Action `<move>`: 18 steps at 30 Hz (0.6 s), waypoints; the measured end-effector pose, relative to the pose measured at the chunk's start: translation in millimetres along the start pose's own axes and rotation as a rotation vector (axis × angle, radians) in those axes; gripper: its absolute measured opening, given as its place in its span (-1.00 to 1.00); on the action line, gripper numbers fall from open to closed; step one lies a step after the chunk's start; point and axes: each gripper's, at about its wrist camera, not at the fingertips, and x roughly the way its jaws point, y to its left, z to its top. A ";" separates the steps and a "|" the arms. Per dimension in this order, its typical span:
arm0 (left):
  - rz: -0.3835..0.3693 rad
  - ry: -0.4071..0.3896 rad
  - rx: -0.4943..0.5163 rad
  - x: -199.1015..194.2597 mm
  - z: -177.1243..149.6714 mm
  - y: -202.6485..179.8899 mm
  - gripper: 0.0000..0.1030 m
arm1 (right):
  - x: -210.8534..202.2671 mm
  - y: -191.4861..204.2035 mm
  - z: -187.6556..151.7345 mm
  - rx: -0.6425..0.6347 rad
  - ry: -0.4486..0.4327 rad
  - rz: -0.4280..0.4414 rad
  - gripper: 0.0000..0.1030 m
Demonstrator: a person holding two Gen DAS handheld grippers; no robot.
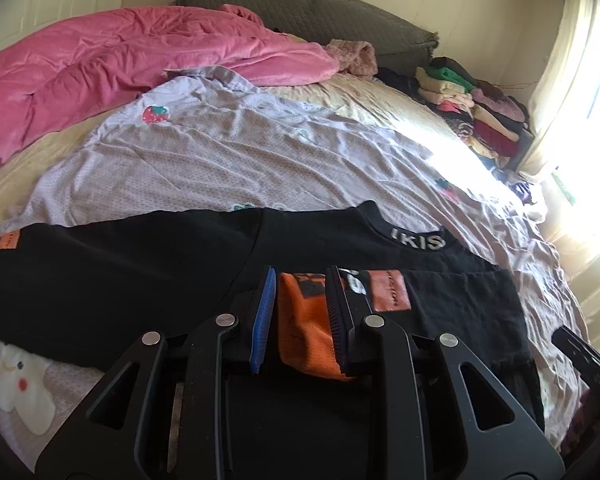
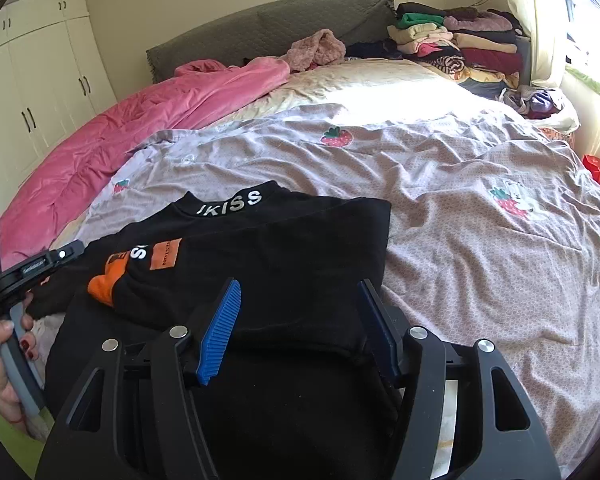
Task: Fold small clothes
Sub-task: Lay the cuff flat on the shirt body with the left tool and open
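Observation:
A black shirt [image 1: 120, 280] [image 2: 300, 240] with a lettered collar [image 1: 418, 240] [image 2: 230, 202] lies flat on the bed. One sleeve is folded across its chest and ends in an orange cuff [image 1: 304, 332] [image 2: 102, 294]. My left gripper [image 1: 300, 280] has that cuff between its blue pads; the right pad is against it, and a dark gap shows beside the left pad. My right gripper [image 2: 296, 320] stands wide open low over the shirt's right folded edge, its pads apart from the cloth. A hand [image 2: 0, 360] holds the left gripper's handle.
The shirt rests on a lilac strawberry-print sheet [image 1: 240, 152] [image 2: 460, 184]. A pink quilt [image 1: 120, 64] [image 2: 140, 120] is bunched at the far left. Stacked folded clothes [image 1: 472, 108] [image 2: 460, 40] sit by the grey headboard [image 1: 300, 4]. A white plush toy [image 1: 16, 384] lies near left.

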 end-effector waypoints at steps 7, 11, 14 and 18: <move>-0.058 0.051 0.118 11.1 -16.7 -43.4 -0.55 | -0.4 1.9 5.1 0.001 -0.013 -0.012 0.21; -0.037 0.133 0.170 36.0 -31.6 -47.6 -0.23 | -0.8 8.6 10.5 -0.016 -0.021 -0.003 0.21; -0.036 0.233 0.124 61.7 -43.8 -30.3 -0.23 | -2.8 14.7 17.5 -0.026 -0.037 0.008 0.21; -0.071 0.229 0.077 58.3 -42.6 -18.6 -0.23 | 2.6 24.1 27.8 -0.053 -0.051 0.028 0.29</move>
